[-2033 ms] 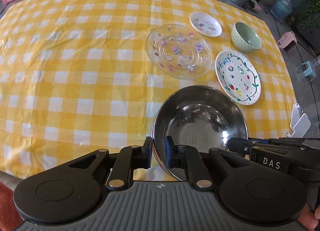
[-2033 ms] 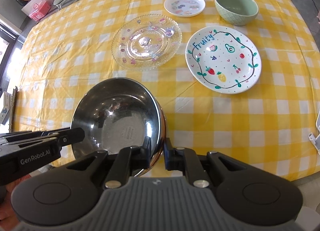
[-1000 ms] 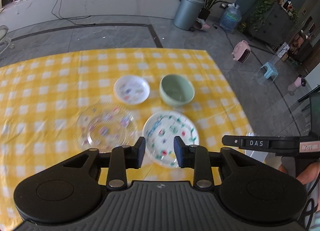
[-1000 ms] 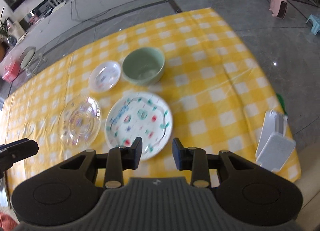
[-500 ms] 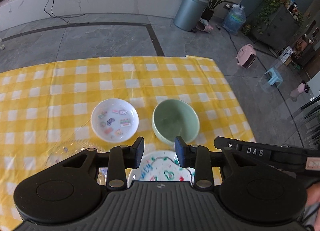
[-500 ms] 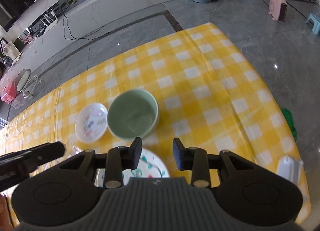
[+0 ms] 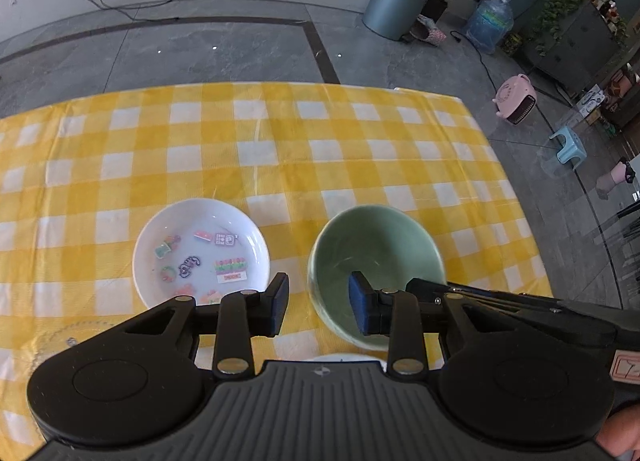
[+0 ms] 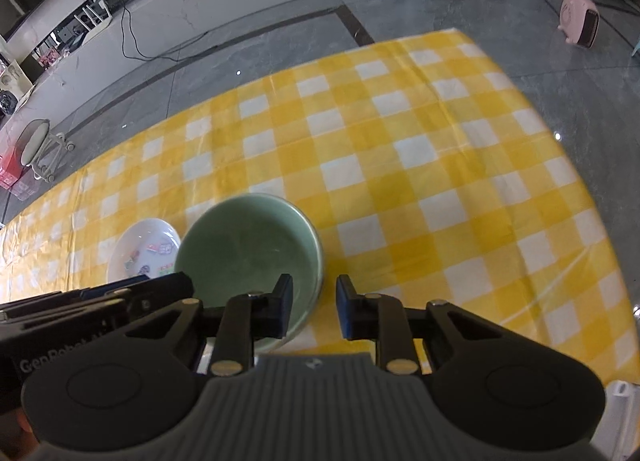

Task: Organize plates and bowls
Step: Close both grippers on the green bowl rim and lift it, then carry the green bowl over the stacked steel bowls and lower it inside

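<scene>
— Both grippers were moved off the metal bowl; now the green bowl (image 7: 376, 261) is framed.
— Left gripper (image 7: 318, 307) and right gripper (image 8: 314, 307)?
— Spread, nothing held (one on each side of the rim). It sits beside the small plate (image 7: 200, 253) and seems to be picked next.

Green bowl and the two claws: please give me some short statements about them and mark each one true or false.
1. The left claw is open. True.
2. The right claw is shut on the green bowl. False: it is open, with the bowl's right rim between its fingers, which are not closed on it.
3. The green bowl looks empty. True.
4. The small white plate lies inside the green bowl. False: it lies beside the bowl on the checked cloth, apart from it.
5. The left claw holds a steel bowl. False: it holds nothing.
</scene>
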### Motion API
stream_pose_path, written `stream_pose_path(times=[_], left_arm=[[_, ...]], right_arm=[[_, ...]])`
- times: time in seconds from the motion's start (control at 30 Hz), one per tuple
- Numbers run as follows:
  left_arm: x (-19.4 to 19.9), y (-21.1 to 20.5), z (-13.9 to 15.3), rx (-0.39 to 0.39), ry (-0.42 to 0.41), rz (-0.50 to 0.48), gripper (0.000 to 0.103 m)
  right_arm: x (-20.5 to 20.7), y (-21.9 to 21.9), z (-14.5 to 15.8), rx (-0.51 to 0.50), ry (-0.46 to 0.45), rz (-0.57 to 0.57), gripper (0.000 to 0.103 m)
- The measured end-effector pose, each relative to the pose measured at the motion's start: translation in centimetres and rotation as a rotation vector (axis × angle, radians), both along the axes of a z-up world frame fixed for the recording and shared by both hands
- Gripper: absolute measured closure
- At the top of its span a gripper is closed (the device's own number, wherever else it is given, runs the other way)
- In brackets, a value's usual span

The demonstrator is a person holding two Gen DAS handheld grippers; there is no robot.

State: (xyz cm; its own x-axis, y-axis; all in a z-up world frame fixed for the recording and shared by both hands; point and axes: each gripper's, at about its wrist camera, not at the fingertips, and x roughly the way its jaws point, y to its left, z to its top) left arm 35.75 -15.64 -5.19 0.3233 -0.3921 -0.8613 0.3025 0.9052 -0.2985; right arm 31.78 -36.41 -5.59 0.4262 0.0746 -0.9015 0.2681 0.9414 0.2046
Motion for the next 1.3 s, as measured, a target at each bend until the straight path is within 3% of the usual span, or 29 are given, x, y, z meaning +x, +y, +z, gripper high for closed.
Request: stream_pose_path(times=[0.5,0.73,1.03,1.3], left_arm=[[0.8,-1.2,-1.9,0.043,0.026,0.007,0.094],[0.6,-1.0,-1.7,0.062,0.037,0.012,0.095],[-1.9,0.6,2.0,0.038,-0.013,0.032,0.095],[-6.6,3.1,6.7,0.041,-0.048,0.048,0.095]], right_arm=[[0.7,0.0,-1.8,0.023,0.014,0.0,0.093],[0.4,-0.1,-1.8,0.059,0.03,-0.034,0.094],[-1.4,1.0,1.4,0.056,-0.007,-0.029,0.094],[-6.0,2.9,5.5,0.072,-0.022,0.006,0.094]])
